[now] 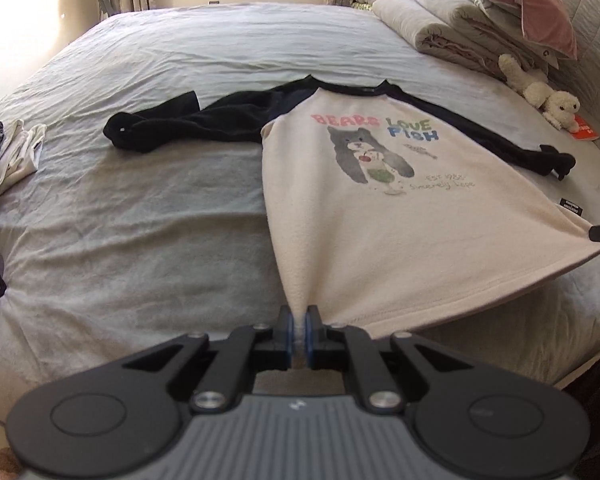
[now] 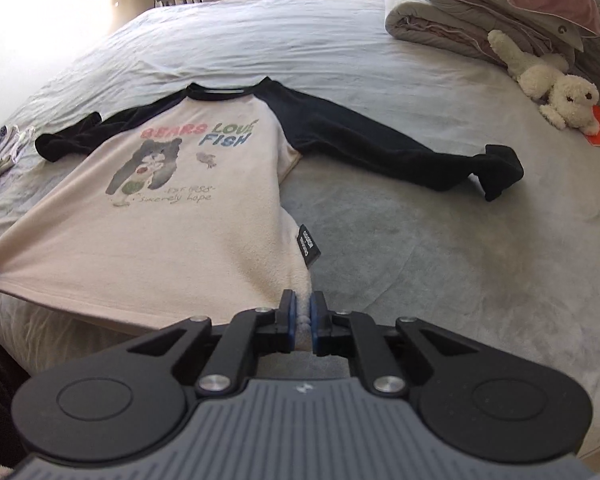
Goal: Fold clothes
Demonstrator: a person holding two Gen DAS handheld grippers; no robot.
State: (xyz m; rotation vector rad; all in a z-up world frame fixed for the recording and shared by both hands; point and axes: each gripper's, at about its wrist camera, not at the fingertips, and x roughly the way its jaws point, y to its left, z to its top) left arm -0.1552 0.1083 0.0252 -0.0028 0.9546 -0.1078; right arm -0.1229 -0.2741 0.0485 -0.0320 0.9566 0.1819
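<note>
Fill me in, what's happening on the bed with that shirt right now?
A person is folding a cream fleece raglan shirt with black sleeves, laid print-up on the grey-blue bedsheet. The left tongs are shut on one bottom hem corner and the right tongs are shut on the other, so the hem is lifted and stretched between them. Both sleeves lie spread out to the sides; no fold is made yet.

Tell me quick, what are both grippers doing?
Left gripper: shut on the shirt hem corner.
Right gripper: shut on the shirt's other hem corner.
</note>
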